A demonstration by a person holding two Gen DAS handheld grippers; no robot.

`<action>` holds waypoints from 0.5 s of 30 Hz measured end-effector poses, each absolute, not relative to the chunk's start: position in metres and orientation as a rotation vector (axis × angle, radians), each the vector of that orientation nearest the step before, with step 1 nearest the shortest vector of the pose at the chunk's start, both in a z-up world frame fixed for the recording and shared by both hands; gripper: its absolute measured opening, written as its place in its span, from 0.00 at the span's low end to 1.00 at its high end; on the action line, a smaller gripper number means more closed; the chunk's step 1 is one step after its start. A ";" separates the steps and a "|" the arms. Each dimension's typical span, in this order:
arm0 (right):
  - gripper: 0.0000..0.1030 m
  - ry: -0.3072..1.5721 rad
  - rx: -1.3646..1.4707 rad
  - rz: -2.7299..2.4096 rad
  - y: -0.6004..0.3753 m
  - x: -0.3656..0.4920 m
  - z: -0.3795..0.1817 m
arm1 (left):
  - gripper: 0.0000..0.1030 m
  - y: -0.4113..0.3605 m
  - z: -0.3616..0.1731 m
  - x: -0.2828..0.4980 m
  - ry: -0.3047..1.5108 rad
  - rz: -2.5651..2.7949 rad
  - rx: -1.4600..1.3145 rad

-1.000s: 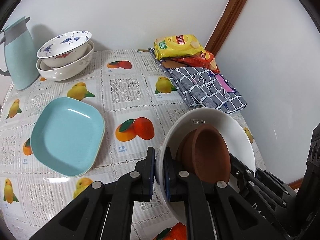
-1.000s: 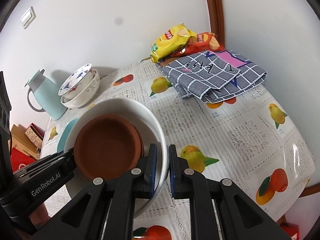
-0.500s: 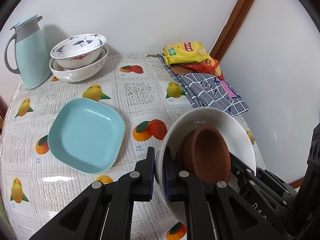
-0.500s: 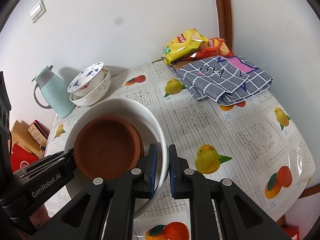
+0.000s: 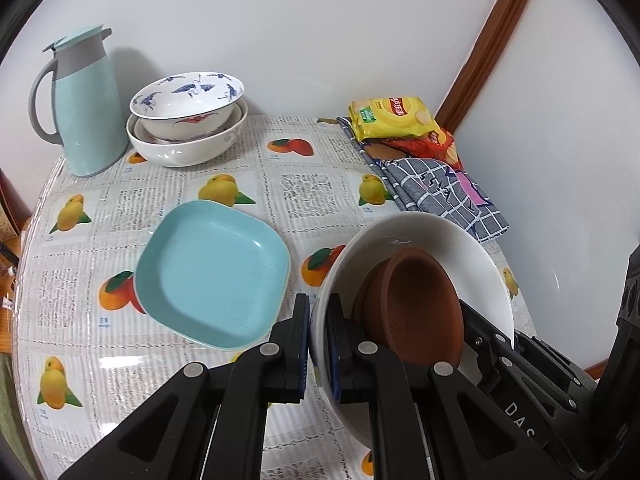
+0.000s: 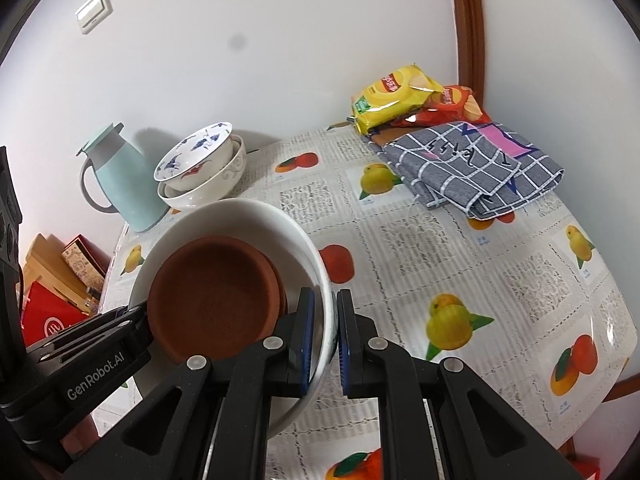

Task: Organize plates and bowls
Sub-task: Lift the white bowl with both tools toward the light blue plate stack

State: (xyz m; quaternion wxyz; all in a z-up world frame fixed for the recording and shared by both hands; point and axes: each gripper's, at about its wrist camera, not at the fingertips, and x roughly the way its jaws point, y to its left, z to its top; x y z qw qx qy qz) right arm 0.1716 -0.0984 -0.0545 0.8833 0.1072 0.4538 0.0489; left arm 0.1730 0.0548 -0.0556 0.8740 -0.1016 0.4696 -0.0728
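The big white glazed ceramic bowl (image 5: 420,240) hangs between the two pairs of jaws, clear of the fruit-patterned counter (image 5: 120,216). It looks heavy, rigid and breakable, and its glaze is likely slick, so a pinch on the rim from opposite sides seems the sound hold; one side alone would let it swing. The left gripper (image 5: 318,344) has its jaws nearly closed on the rim nearest them, one pad inside the wall and one outside. The right gripper (image 6: 322,338) clamps the opposite rim the same way, almost fully closed with the thin wall between its pads.

Inside the bowl, just beyond both pairs of jaws, sit the brown unglazed terracotta saucers (image 6: 216,296), nested loosely; I count at least two edges. They look rough rather than slippery, but nothing pins them, so tipping the bowl could make them slide and chip.

Ahead and to the left of the left jaws lies the pale blue square plate (image 5: 212,272), flat on the counter. Farther beyond, by the wall, stands the stack of white painted bowls (image 5: 188,120).

Both grippers point steeply downward, side by side, facing each other across the bowl.
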 end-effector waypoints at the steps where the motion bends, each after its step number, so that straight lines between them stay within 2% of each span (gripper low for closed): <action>1: 0.10 0.944 0.222 0.103 -0.096 0.172 -0.054 | 0.08 0.058 -0.055 0.173 0.980 -0.150 -0.211; 15: 0.10 0.966 0.226 0.103 -0.071 0.181 -0.064 | 0.08 0.081 -0.065 0.183 1.002 -0.143 -0.221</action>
